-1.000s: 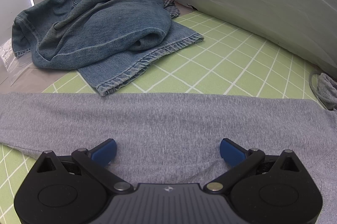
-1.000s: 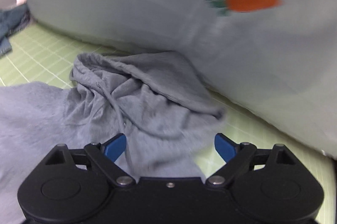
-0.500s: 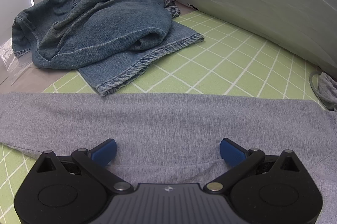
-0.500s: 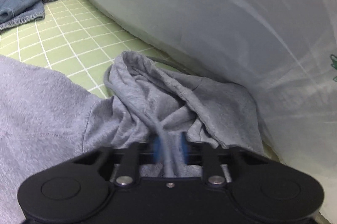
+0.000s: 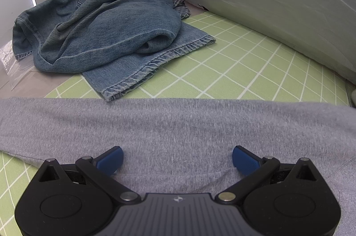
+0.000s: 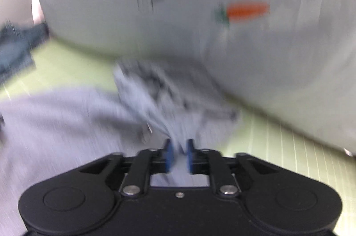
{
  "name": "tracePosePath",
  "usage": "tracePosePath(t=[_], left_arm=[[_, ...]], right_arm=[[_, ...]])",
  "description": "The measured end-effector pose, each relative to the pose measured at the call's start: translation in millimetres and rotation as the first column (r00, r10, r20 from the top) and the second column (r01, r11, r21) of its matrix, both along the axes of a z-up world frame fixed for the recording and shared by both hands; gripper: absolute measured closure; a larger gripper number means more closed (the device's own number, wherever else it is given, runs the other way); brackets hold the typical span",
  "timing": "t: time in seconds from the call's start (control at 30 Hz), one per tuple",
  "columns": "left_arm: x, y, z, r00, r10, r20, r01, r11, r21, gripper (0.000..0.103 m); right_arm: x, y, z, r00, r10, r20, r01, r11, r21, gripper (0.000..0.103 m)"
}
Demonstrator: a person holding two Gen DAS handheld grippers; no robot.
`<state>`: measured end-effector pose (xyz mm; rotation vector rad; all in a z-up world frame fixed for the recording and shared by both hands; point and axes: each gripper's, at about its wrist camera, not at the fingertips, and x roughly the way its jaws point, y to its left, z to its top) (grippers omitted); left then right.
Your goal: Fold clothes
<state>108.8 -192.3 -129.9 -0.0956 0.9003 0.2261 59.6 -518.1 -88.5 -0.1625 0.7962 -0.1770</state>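
Bordering bare mat [image 5: 233, 62]: hoodie [image 5: 178, 125] edge.

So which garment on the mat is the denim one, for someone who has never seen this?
Start at the green grid mat. At its far left corner, beyond the flat grey hoodie, lies the denim garment. It is the only blue, crumpled piece, with a pale stitched hem.

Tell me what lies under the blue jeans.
The blue jeans lie partly on the green grid mat and partly on a pale surface beyond the mat's edge. Clear plastic shows at their left. Anything directly beneath the crumpled pile is covered.
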Motion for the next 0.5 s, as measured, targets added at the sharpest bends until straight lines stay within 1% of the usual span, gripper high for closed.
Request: tracePosePath(t=[0.03,0.07,0.1,0.13,0.2,0.27,0.33,0.37,0.43,0.47,0.5], left_arm=[[0,0,0,1.0,0.0,0.0,0.0,1.0,0.0,0.0],[0,0,0,1.0,0.001,0.0,-0.001,1.0,-0.001,0.0],[0,0,0,1.0,0.001,0.001,-0.001,1.0,0.0,0.0],[-1,0,0,1.0,0.001,0.003,-0.001,1.0,0.0,0.0],[-1,0,0,1.0,0.002,0.005,-0.002,1.0,0.001,0.0],[-1,0,0,1.0,0.001,0.004,-0.001,1.0,0.001,0.0],[-1,0,0,1.0,0.002,0.004,-0.002,1.0,0.0,0.0],[-1,0,0,1.0,0.002,0.004,-0.002,1.0,0.0,0.0],[-1,0,0,1.0,0.001,0.004,-0.001,1.0,0.0,0.0],[-1,0,0,1.0,0.001,0.005,-0.001,1.0,0.001,0.0],[-1,0,0,1.0,0.0,0.005,0.0,1.0,0.001,0.0]], right_arm=[[-2,-1,-1,1.0,-0.012,-0.011,0.012,1.0,0.0,0.075],[-3,-2,2,1.0,-0.016,0.003,0.016,1.0,0.012,0.072],[-4,-2,5,1.0,-0.018,0.02,0.017,1.0,0.024,0.066],[-4,0,10,0.999,-0.006,0.045,0.004,0.999,0.035,0.064],[1,7,18,0.995,0.047,0.089,-0.05,0.998,0.027,0.064],[10,17,22,0.987,0.107,0.118,-0.109,0.994,0.013,0.067],[24,30,22,0.977,0.173,0.125,-0.176,0.984,0.009,0.075],[32,36,21,0.971,0.206,0.125,-0.209,0.978,0.012,0.076],[47,45,16,0.961,0.257,0.104,-0.261,0.965,0.033,0.083],[53,49,13,0.958,0.273,0.087,-0.277,0.96,0.045,0.084],[58,53,9,0.957,0.281,0.068,-0.285,0.957,0.058,0.088]])
